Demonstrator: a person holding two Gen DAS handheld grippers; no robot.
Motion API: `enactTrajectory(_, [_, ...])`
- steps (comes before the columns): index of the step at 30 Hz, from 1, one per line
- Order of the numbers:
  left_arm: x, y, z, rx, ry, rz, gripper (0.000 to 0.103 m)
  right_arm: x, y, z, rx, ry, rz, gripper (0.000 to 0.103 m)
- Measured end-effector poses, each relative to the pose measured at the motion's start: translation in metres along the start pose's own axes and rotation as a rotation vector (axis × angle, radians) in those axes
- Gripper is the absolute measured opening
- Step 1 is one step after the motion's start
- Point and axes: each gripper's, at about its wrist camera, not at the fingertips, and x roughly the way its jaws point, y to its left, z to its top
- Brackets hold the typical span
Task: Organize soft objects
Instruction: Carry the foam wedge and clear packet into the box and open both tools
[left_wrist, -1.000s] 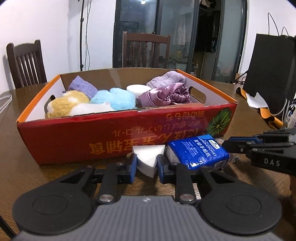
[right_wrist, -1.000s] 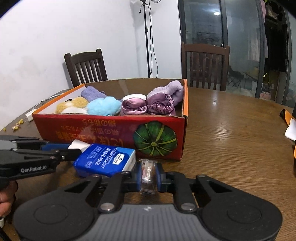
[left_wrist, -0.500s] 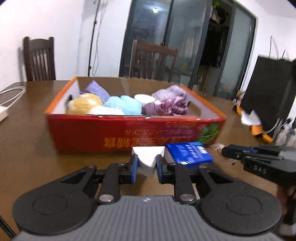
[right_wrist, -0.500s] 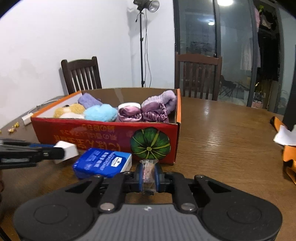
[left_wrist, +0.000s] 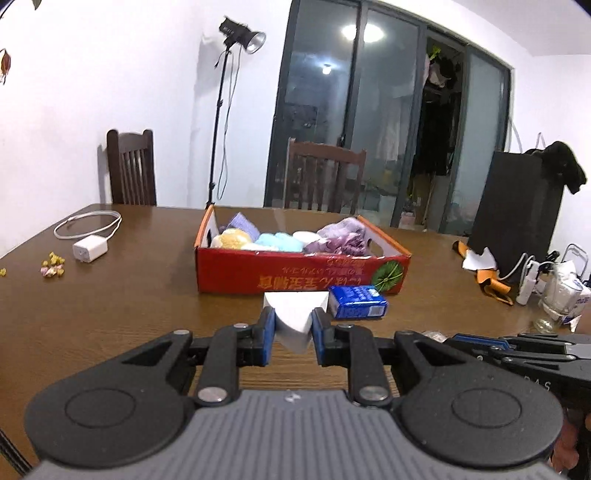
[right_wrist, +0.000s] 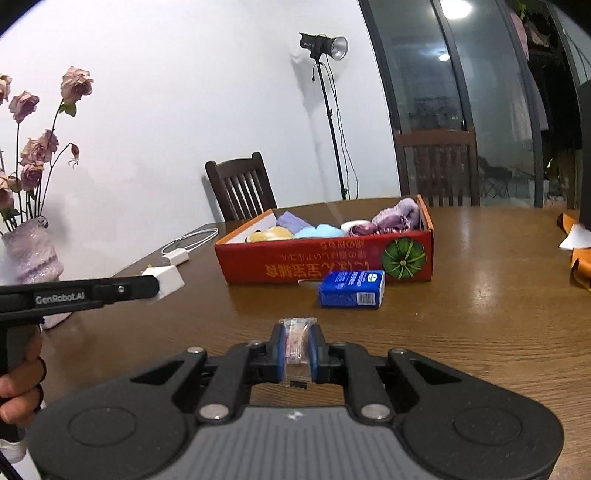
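Note:
My left gripper is shut on a white sponge wedge and holds it above the table, short of the red cardboard box. The sponge also shows in the right wrist view. My right gripper is shut on a small clear plastic packet, also above the table. The box holds several soft things: a purple cloth, a yellow plush, a blue fluffy piece and lilac fabric. A blue tissue pack lies on the table in front of the box.
A white charger with its cable and small scraps lie on the left of the wooden table. A vase of dried roses stands at far left. A black bag and clutter sit at right. Chairs stand behind.
Both grippers have pulled back and risen away from the box, each still holding its object. The box and tissue pack now look smaller and farther off.

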Motion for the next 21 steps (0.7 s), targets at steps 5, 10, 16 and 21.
enactTrajectory(5, [0.005, 0.0, -0.001, -0.018, 0.013, -0.027, 0.021, -0.005, 0.001, 0.005, 0.013, -0.011, 0.013, 0.012])
enactTrajectory(10, [0.03, -0.002, 0.02, 0.006, -0.006, -0.067, 0.022, 0.009, -0.006, 0.029, 0.003, -0.036, 0.026, 0.012])
enactTrajectory(16, [0.099, -0.001, 0.07, 0.032, -0.018, -0.121, 0.022, 0.063, -0.027, 0.091, 0.02, -0.065, 0.053, 0.012])
enactTrajectory(21, [0.171, 0.008, 0.094, 0.019, 0.048, -0.13, 0.022, 0.133, -0.049, 0.135, 0.063, -0.016, 0.072, 0.013])
